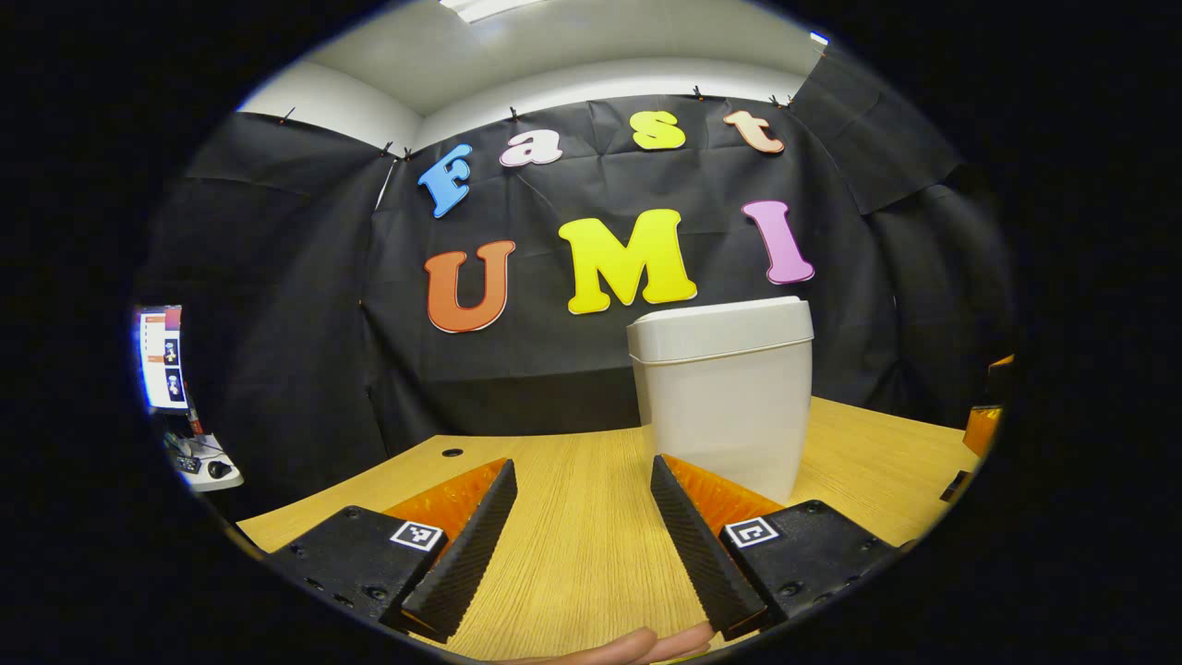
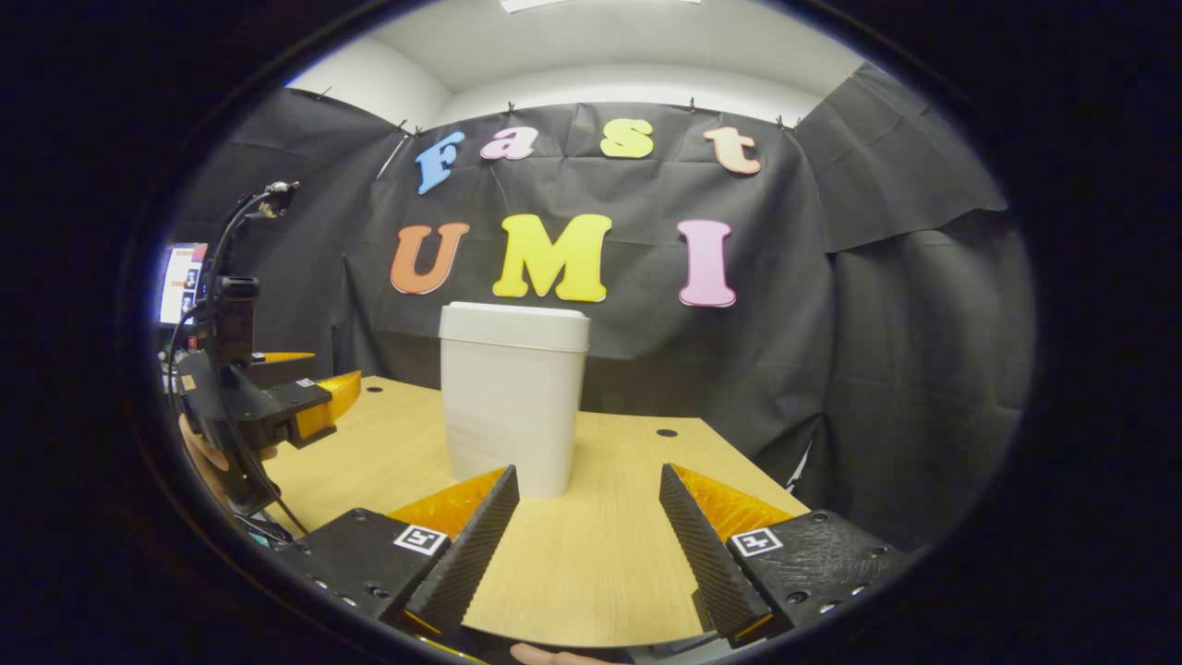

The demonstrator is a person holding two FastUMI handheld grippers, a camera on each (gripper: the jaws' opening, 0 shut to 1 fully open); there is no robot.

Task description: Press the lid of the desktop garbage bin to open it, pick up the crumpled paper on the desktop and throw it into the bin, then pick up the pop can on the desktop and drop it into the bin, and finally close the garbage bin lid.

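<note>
A white garbage bin [image 1: 725, 397] with its lid [image 1: 718, 328] down stands on the wooden desk [image 1: 572, 517], ahead and to the right of my left gripper [image 1: 584, 476]. That gripper is open above the desk with nothing between its fingers. In the right gripper view the same bin [image 2: 512, 397] stands ahead and slightly left of my right gripper [image 2: 589, 480], which is open and holds nothing. The left gripper [image 2: 319, 392] also appears at the far left of that view, held by a hand [image 2: 208, 457].
The desk [image 2: 591, 554] has small round holes [image 2: 666, 432] near its back edge. Black cloth walls close the booth behind and at the sides. A monitor [image 1: 164, 358] and some gear stand outside at the left.
</note>
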